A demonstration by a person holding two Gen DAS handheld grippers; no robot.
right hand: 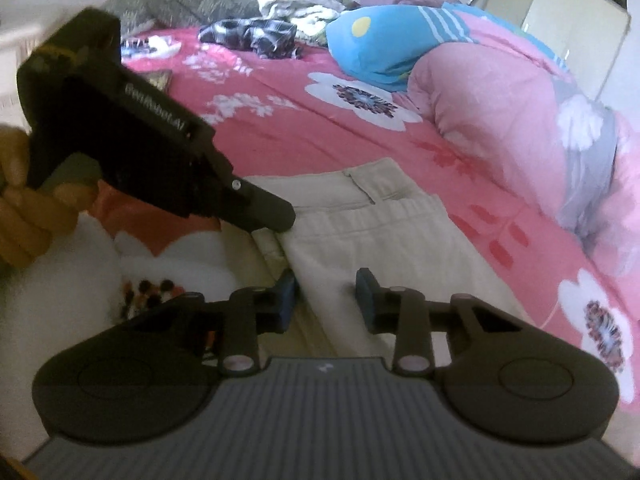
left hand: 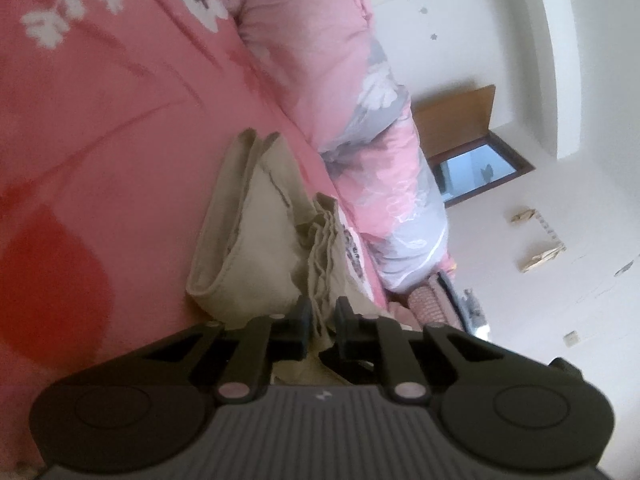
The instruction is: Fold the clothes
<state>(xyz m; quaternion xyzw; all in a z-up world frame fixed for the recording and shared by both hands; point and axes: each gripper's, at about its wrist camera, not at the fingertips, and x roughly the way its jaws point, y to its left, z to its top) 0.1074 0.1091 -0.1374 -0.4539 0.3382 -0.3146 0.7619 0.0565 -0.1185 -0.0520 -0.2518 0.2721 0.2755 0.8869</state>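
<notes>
Two claws are seen over a bed covered by a pink flowered sheet [right hand: 280, 128]. A pair of beige trousers [right hand: 360, 232] is laid on this sheet, in the lower middle of the right wrist view, with the waistband toward the upper part of the frame. In the left wrist view the same trousers [left hand: 248, 240] are shown in the centre, folded in layers, and a bunched edge of the cloth is gripped between the narrow jaws of the left claw [left hand: 322, 316]. The left claw [right hand: 276, 216] is also seen from the side in the right wrist view, at the left of the frame, where its tip is placed on the left edge of the trousers and its handle is held by a hand [right hand: 28, 208]. The right claw [right hand: 326, 288] is held at the lower middle of its frame, its jaws partly open, with beige cloth seen between them; whether the pads press on the cloth cannot be told. A rolled pink quilt [right hand: 520, 120] is laid along the right side of the bed, and a blue pillow [right hand: 384, 40] and some other clothes [right hand: 256, 36] are placed at the upper part.
</notes>
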